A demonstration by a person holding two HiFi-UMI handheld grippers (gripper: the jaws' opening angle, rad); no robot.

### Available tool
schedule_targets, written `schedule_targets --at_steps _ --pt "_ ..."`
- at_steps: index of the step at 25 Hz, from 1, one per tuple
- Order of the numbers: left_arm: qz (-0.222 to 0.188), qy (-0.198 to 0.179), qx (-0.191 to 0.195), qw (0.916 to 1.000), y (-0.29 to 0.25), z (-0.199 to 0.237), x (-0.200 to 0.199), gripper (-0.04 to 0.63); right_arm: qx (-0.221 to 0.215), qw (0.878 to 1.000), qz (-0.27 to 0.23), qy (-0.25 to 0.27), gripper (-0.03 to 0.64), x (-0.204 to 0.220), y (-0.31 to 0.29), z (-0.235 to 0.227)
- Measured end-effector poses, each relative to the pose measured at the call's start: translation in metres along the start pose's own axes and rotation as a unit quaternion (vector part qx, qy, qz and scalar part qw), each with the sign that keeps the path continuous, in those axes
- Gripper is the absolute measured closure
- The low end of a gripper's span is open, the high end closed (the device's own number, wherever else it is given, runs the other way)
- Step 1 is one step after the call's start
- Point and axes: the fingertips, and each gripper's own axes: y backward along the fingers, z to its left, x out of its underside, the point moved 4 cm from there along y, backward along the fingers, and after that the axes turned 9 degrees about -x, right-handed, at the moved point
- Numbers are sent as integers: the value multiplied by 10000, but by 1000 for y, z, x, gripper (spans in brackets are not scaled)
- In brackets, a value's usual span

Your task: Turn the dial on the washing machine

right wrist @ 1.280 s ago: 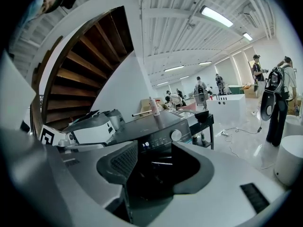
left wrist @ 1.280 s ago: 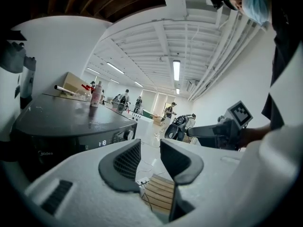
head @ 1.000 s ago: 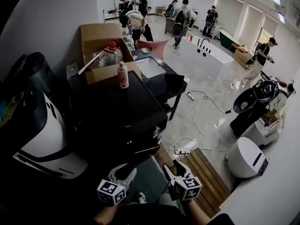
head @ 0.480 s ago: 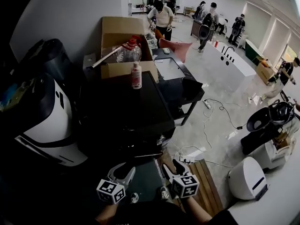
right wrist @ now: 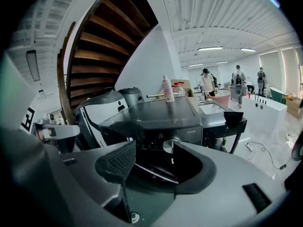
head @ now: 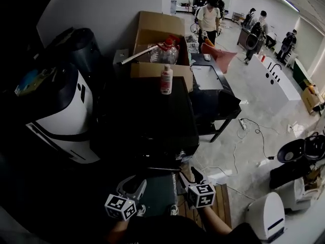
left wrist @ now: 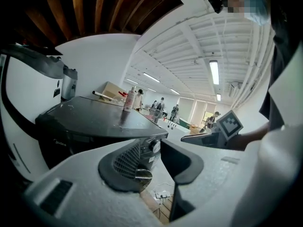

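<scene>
The black washing machine stands in front of me, seen from above in the head view. Its round silver dial sits on the front panel and also shows in the left gripper view. My right gripper is low before the panel, short of the dial, which shows through the gap. Its jaws are opening with nothing between them. In the head view the right gripper points at the machine's front right corner. My left gripper hangs beside it, open and empty.
A pink-capped bottle stands on the washer's lid, with a cardboard box behind it. A white and black appliance stands at the left, a black table at the right. Wooden slats and cables lie on the floor. People work far back.
The head view has swung left, so the washer sits further right in frame. Both grippers stay low in front of it, the right one a little closer to the front panel.
</scene>
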Motion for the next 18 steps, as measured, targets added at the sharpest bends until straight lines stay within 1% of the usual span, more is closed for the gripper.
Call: schedule_targets --at_steps 7,14,18 --pt "-92 166 -572 9982 15 1 9 471 -140 9971 440 603 356 -2 -41 -22" --pt "-112 241 -949 9951 31 6 16 471 -20 9886 982 1138 323 11 -78 -43" --pt "-129 258 -1123 9933 38 10 17 471 20 9844 1147 1330 300 14 -94 -47"
